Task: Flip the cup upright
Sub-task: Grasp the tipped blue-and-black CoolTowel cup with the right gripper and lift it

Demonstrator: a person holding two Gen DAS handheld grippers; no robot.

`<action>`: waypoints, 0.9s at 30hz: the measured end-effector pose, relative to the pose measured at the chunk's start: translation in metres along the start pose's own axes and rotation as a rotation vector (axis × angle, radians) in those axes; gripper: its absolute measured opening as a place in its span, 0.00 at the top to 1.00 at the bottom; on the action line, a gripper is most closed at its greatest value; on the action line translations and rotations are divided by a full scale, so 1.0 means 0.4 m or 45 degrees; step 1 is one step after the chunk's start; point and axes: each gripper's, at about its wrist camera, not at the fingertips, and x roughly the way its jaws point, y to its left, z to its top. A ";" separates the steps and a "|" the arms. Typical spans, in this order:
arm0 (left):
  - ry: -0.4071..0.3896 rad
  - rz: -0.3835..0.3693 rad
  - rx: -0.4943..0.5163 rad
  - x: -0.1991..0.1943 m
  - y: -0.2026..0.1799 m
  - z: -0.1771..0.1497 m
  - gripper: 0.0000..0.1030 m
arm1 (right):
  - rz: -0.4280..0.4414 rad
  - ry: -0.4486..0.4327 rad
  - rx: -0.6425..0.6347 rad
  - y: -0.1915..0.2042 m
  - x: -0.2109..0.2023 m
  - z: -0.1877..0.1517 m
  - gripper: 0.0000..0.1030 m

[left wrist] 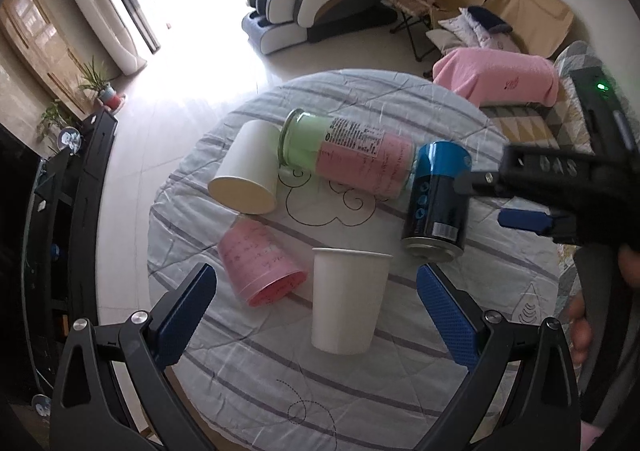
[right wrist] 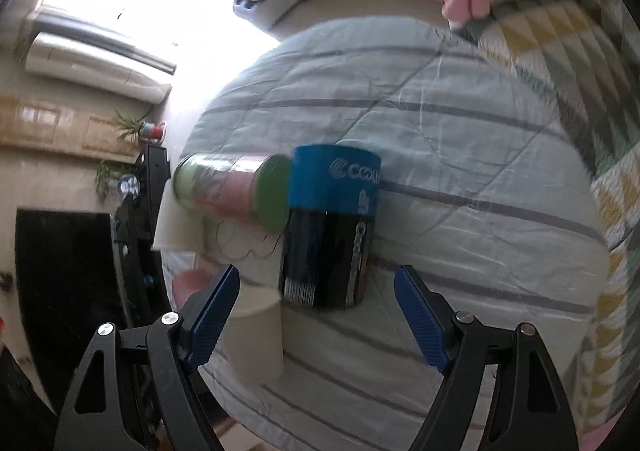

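On the round cloth-covered table (left wrist: 440, 391) a white paper cup (left wrist: 346, 301) stands upright between the fingers of my open left gripper (left wrist: 316, 315), which does not touch it. A second white paper cup (left wrist: 248, 175) lies on its side further back. A pink cup (left wrist: 258, 265) lies tilted on its side at the left. My right gripper (right wrist: 318, 317) is open and empty, just short of a blue and black can (right wrist: 330, 227); it also shows at the right of the left wrist view (left wrist: 504, 199). The upright white cup shows blurred in the right wrist view (right wrist: 256, 335).
A glass jar (left wrist: 348, 155) with green and pink contents lies on its side at the back, touching the blue and black can (left wrist: 438, 199). A pink-covered seat (left wrist: 496, 77) and a sofa stand beyond the table. A black TV stand (left wrist: 80, 211) runs along the left.
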 end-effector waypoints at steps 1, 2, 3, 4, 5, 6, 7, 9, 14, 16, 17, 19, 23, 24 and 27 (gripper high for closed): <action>0.014 0.001 -0.004 0.012 0.003 0.001 0.01 | 0.002 0.012 0.028 -0.006 0.019 0.018 0.21; 0.024 0.001 -0.007 0.020 0.005 0.002 0.01 | -0.004 0.016 0.041 -0.010 0.032 0.029 0.21; 0.034 0.001 -0.011 0.027 0.007 0.003 0.01 | -0.016 0.026 0.051 -0.014 0.048 0.038 0.21; 0.044 0.000 -0.016 0.037 0.011 0.002 0.01 | -0.023 0.045 0.072 -0.019 0.071 0.052 0.21; 0.051 0.001 -0.018 0.042 0.013 0.002 0.01 | -0.015 0.055 0.089 -0.027 0.083 0.061 0.21; 0.058 0.003 -0.018 0.048 0.014 0.001 0.01 | -0.013 0.067 0.106 -0.031 0.097 0.068 0.21; 0.068 0.001 -0.020 0.054 0.017 0.000 0.01 | -0.016 0.078 0.119 -0.036 0.113 0.081 0.21; 0.079 0.002 -0.026 0.060 0.022 -0.002 0.01 | -0.012 0.096 0.139 -0.042 0.140 0.094 0.21; 0.109 0.012 -0.045 0.073 0.035 -0.017 0.01 | 0.059 0.137 0.178 -0.045 0.188 0.118 0.21; 0.114 0.017 -0.055 0.073 0.042 -0.024 0.01 | 0.075 0.151 0.189 -0.042 0.201 0.126 0.21; 0.116 0.018 -0.058 0.072 0.044 -0.027 0.01 | 0.093 0.156 0.206 -0.045 0.206 0.131 0.21; 0.117 0.020 -0.063 0.070 0.048 -0.033 0.01 | 0.127 0.161 0.229 -0.056 0.213 0.139 0.20; 0.115 0.019 -0.064 0.068 0.050 -0.041 0.01 | 0.190 0.130 0.211 -0.058 0.200 0.137 0.25; 0.115 0.017 -0.064 0.067 0.050 -0.043 0.01 | 0.204 0.125 0.201 -0.059 0.192 0.133 0.32; 0.111 0.001 -0.056 0.063 0.044 -0.048 0.01 | 0.216 0.103 0.167 -0.057 0.178 0.112 0.34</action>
